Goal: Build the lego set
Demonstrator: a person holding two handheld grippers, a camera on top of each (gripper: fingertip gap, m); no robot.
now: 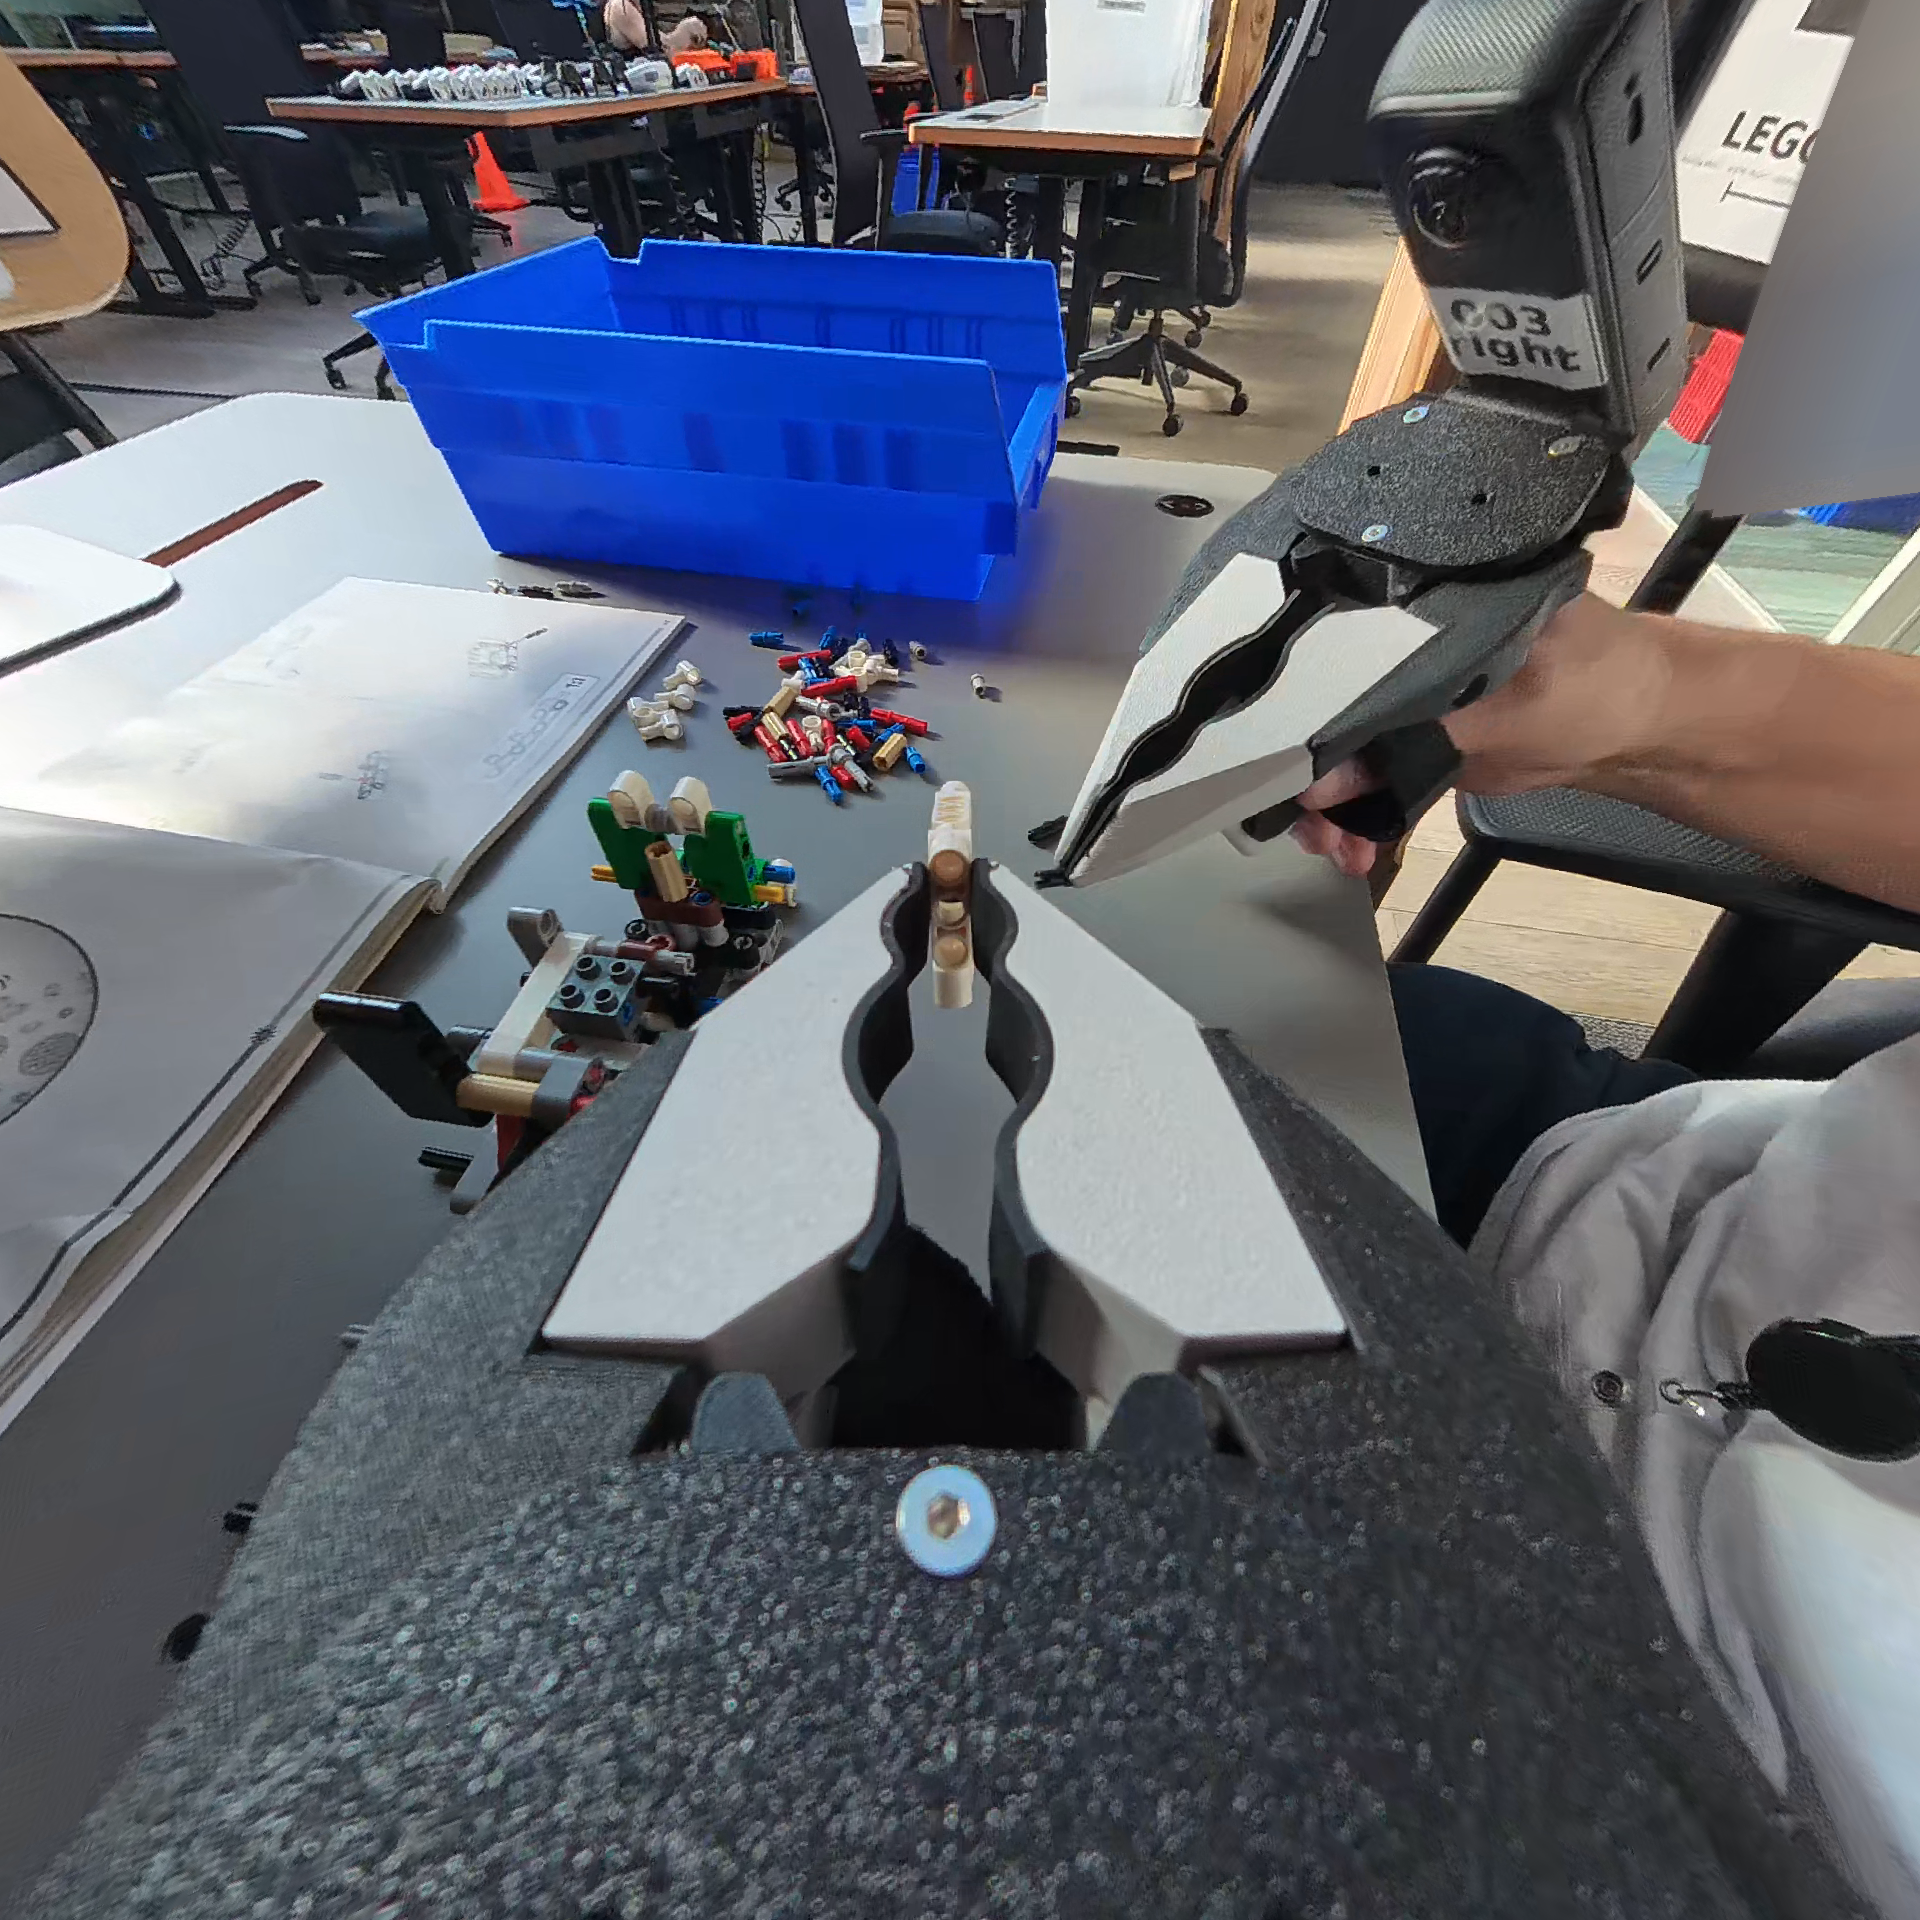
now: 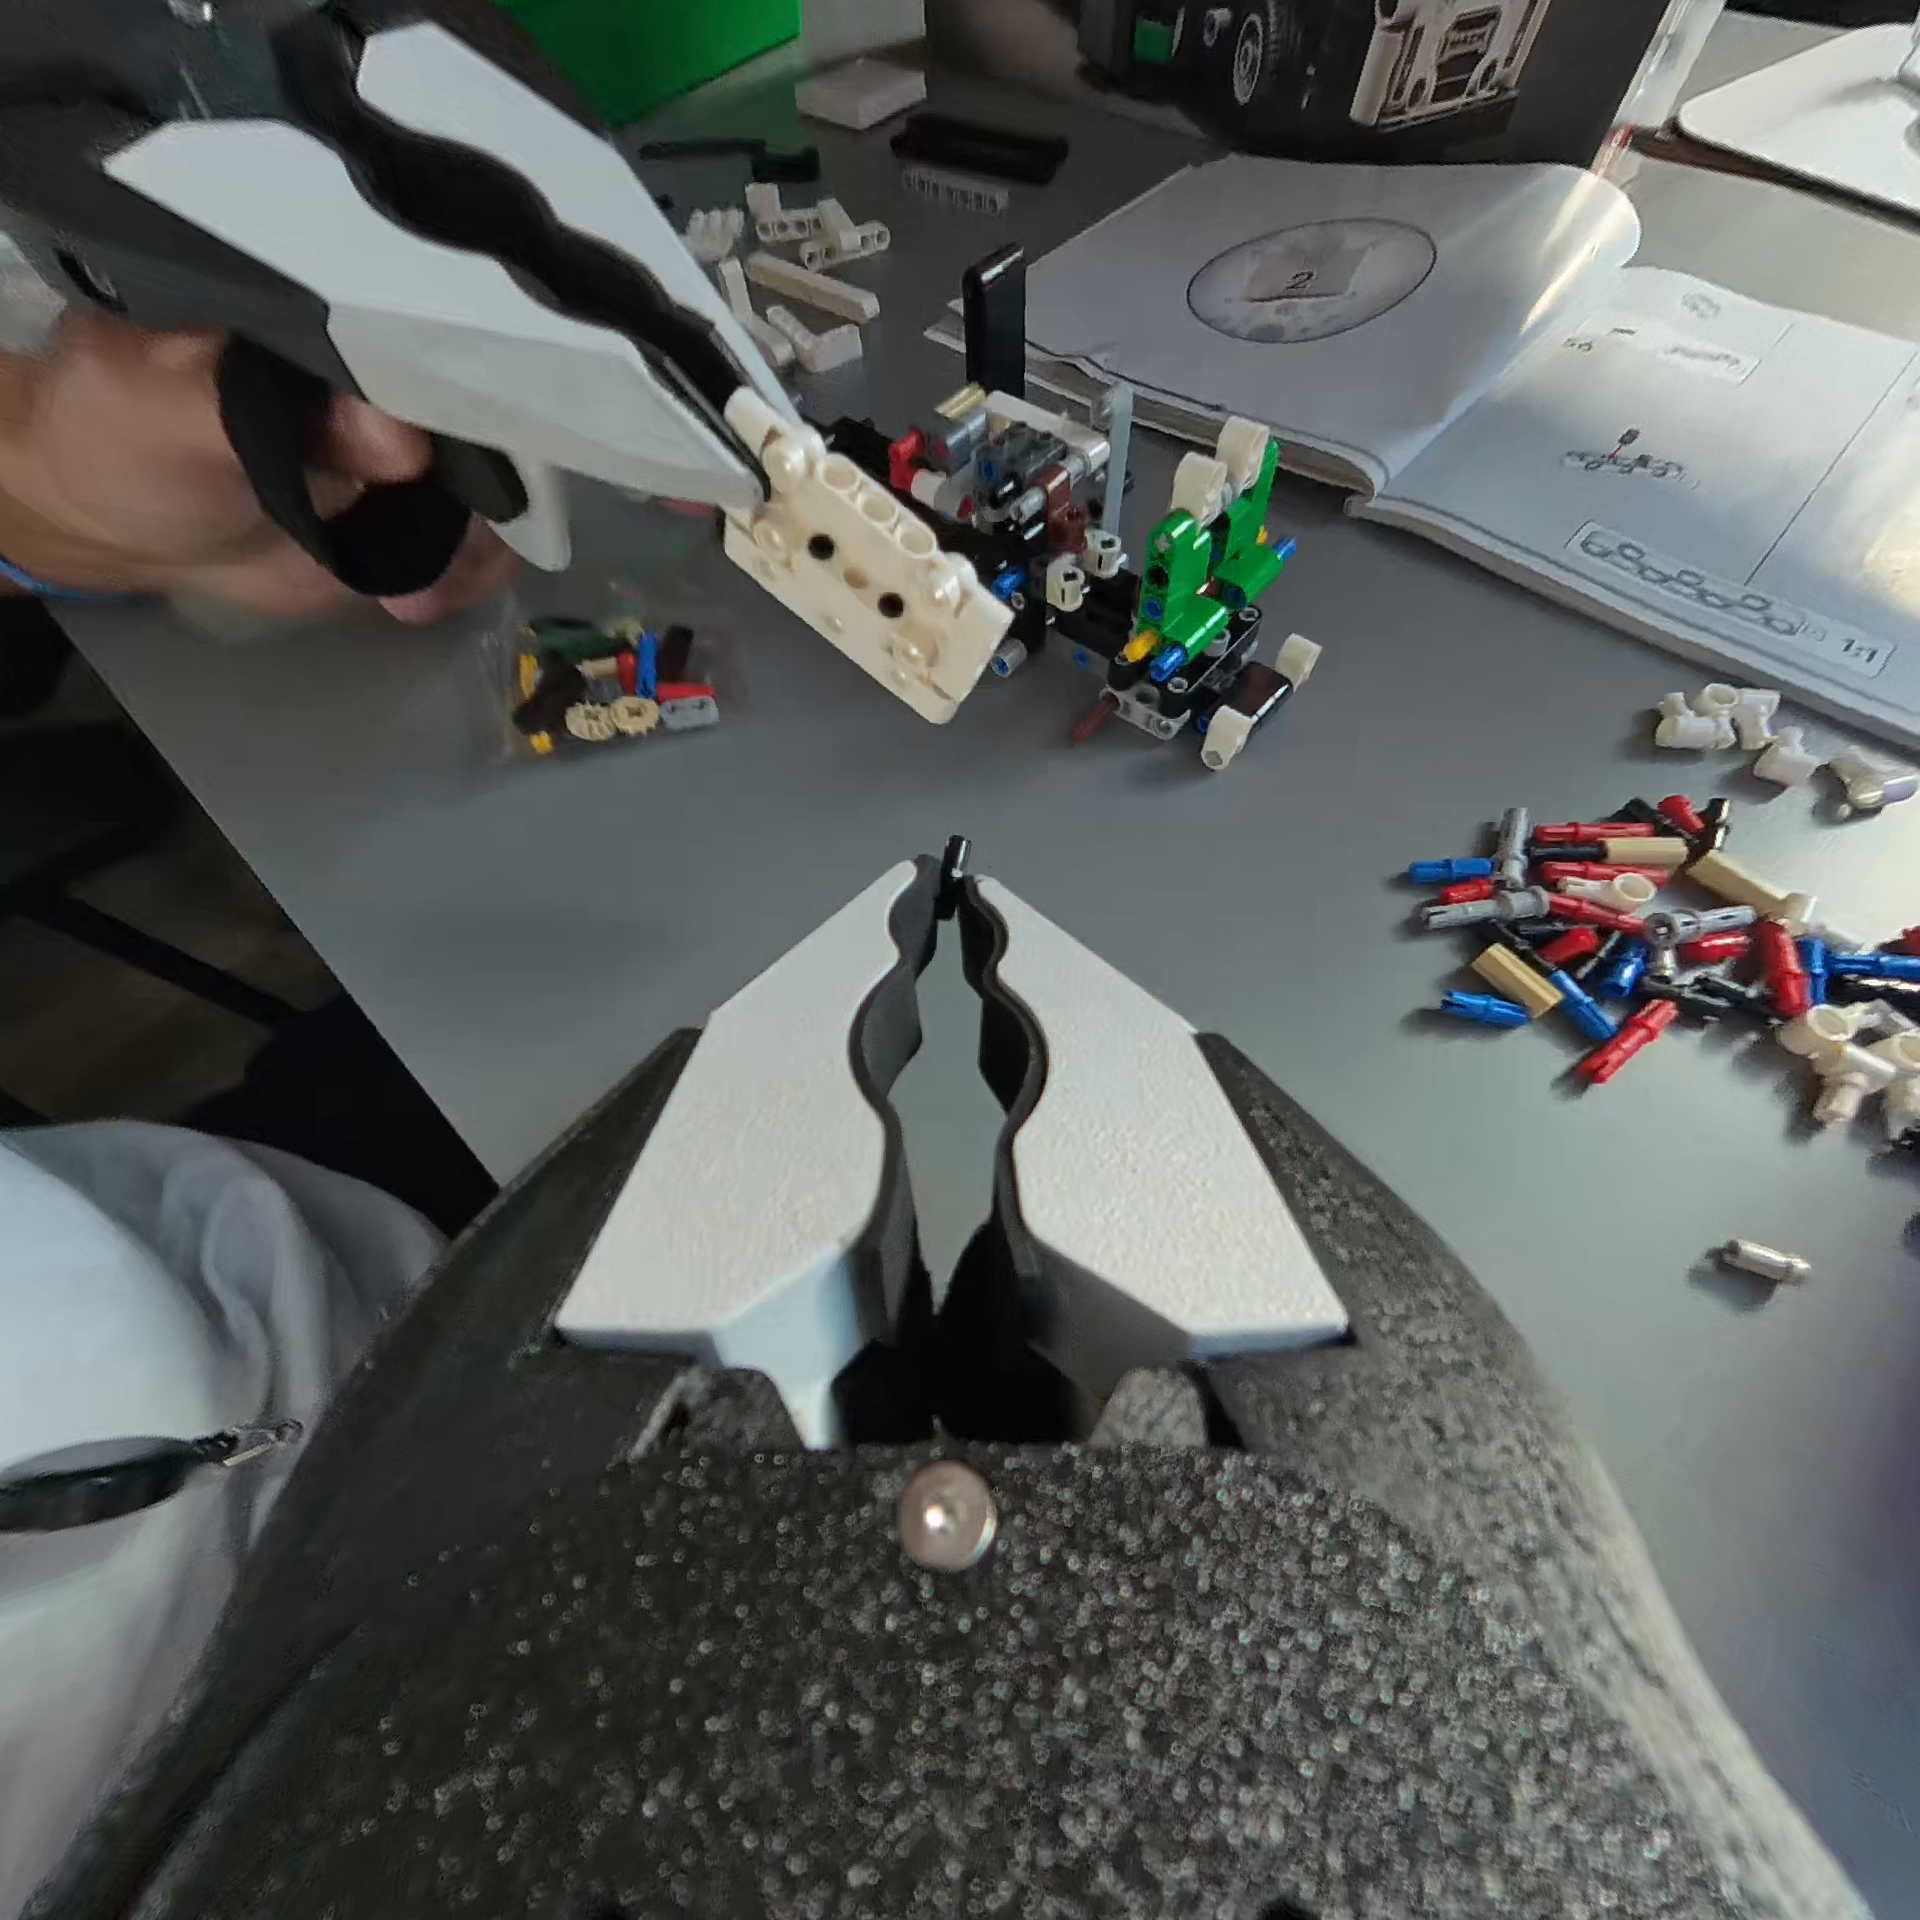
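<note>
blue bin (image 1: 727,416), cream panel (image 2: 873,561), black pin (image 2: 953,868), grey table (image 2: 623,883)

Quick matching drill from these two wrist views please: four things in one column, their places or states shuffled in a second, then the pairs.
1. cream panel
2. black pin
3. blue bin
4. loose pins

A. far end of the table
B. clamped in the left gripper
C. heaped on the table
D. pinched at the right gripper's tips

Pairs: 1-B, 2-D, 3-A, 4-C
</note>
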